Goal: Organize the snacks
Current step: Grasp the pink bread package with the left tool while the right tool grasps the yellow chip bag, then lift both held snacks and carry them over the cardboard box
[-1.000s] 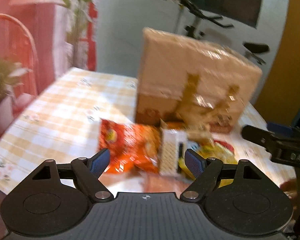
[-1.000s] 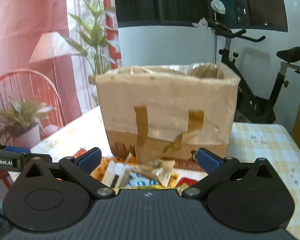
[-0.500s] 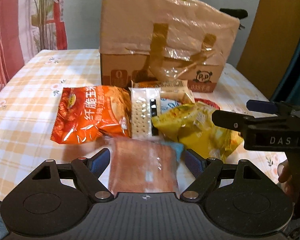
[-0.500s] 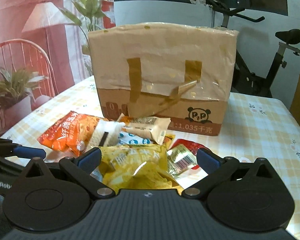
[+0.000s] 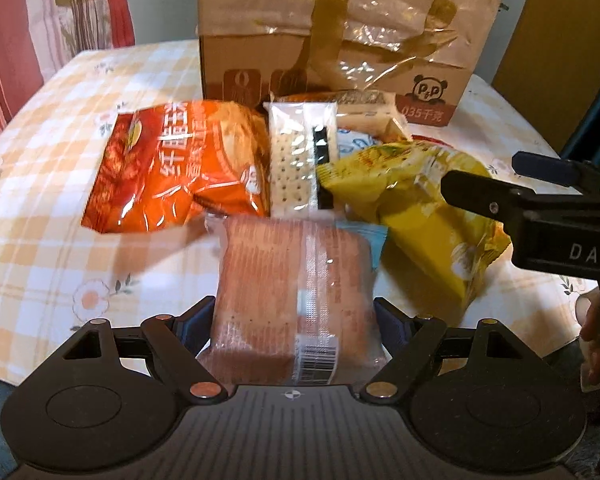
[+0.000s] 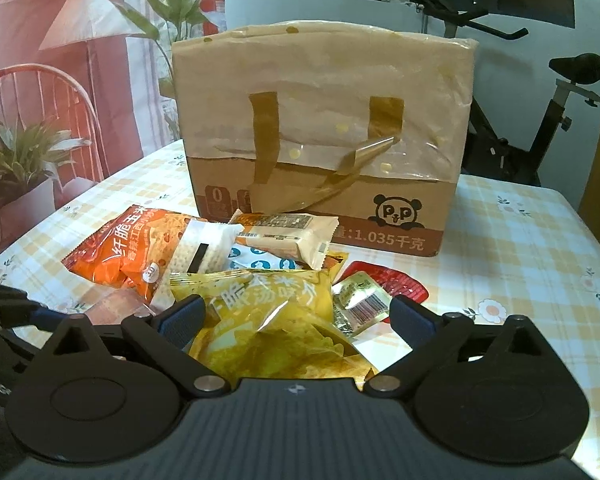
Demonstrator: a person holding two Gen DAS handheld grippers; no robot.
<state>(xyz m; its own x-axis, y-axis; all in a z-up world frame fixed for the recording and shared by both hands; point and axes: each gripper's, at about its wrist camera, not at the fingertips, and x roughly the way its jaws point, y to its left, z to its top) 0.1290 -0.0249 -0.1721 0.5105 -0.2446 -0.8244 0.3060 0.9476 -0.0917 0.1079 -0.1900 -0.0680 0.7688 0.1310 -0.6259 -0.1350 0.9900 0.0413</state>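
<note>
- Here, the left gripper [image 5: 294, 322] stands with its jaws spread wide on either side of a clear-wrapped pink wafer pack [image 5: 292, 292], which lies at the near edge of the tabletop [image 5: 40, 184]; whether the blue pads touch the wrapper cannot be told.
- Beside it, the right gripper [image 6: 296, 314] is likewise spread open, its fingers flanking the near end of a yellow chip bag [image 6: 276, 320] without closing on it; from the left wrist view the same bag [image 5: 416, 208] lies to the right of the wafer pack, with the right gripper's black finger [image 5: 484, 200] just above it.
- Behind these, toward the middle of the tabletop, an orange corn-snack bag [image 5: 180, 168] lies on the left of the heap, touching a white cracker pack [image 5: 300, 160] at its right edge.
- A beige bar wrapper [image 6: 288, 236] rests across the back of the heap, just in front of the box, and a small foil sachet with a barcode [image 6: 360, 304] lies over a red packet [image 6: 396, 284] on the right.
- At the far side stands a tall cardboard box [image 6: 320, 136], patched with brown tape and clear film, a panda logo at its lower right corner.
- The checked, flower-printed tablecloth [image 6: 520, 248] covers the tabletop.
</note>
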